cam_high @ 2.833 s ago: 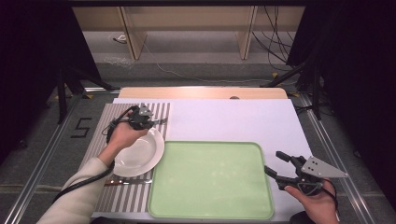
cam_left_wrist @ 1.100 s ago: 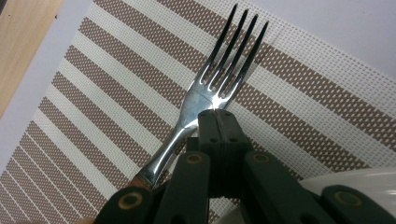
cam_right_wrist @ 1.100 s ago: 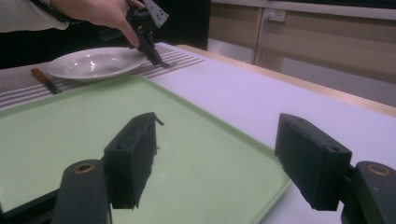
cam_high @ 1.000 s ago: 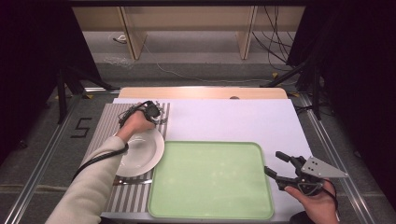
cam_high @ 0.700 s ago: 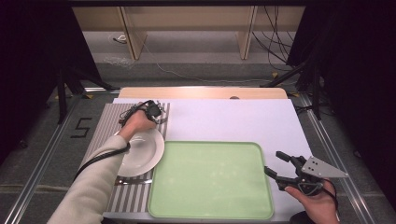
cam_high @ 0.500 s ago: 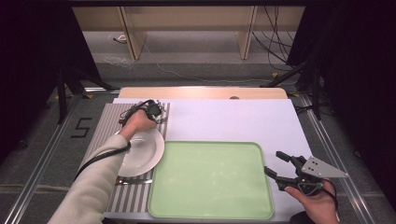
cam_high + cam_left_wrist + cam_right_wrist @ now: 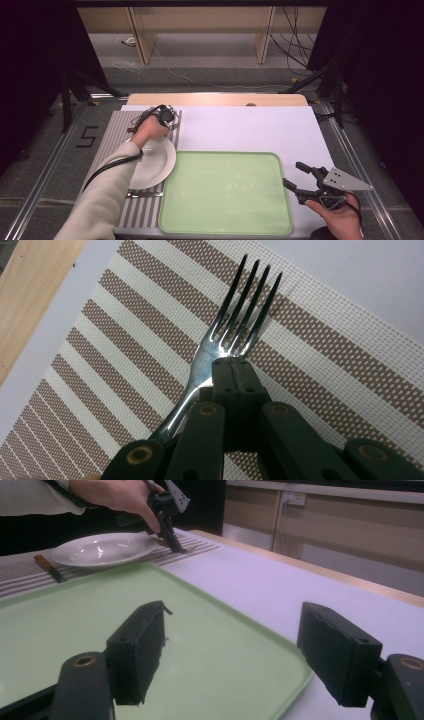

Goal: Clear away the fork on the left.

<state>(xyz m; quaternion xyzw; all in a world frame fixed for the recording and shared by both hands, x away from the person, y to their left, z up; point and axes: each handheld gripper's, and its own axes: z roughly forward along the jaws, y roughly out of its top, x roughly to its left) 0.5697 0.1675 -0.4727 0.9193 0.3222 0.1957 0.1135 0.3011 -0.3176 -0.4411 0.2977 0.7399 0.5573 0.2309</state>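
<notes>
Looking down from the high view, the left gripper (image 7: 165, 115) sits at the far edge of a striped placemat (image 7: 117, 131), just beyond a white plate (image 7: 152, 162); a green tray (image 7: 226, 192), empty, lies beside the plate, and the right gripper (image 7: 306, 182) hovers off the tray's right edge over the white table cover (image 7: 250, 127), its jaws spread and holding nothing. In the left gripper view, the jaws are closed together on the neck of a metal fork (image 7: 235, 327), the tines pointing ahead over the placemat; whether the fork is lifted or resting cannot be told. The grip sits on a narrow, smooth neck, so the fork could likely pivot or slip if swung quickly. In the right gripper view, the wide-open jaws frame the tray's near rim (image 7: 280, 687); farther off, the left gripper stands tip-down beside the plate, and a wooden-handled utensil (image 7: 47, 567) lies on the placemat. A low carry toward the tray risks clipping the plate rim; the tray and the cover to its right offer open room.
</notes>
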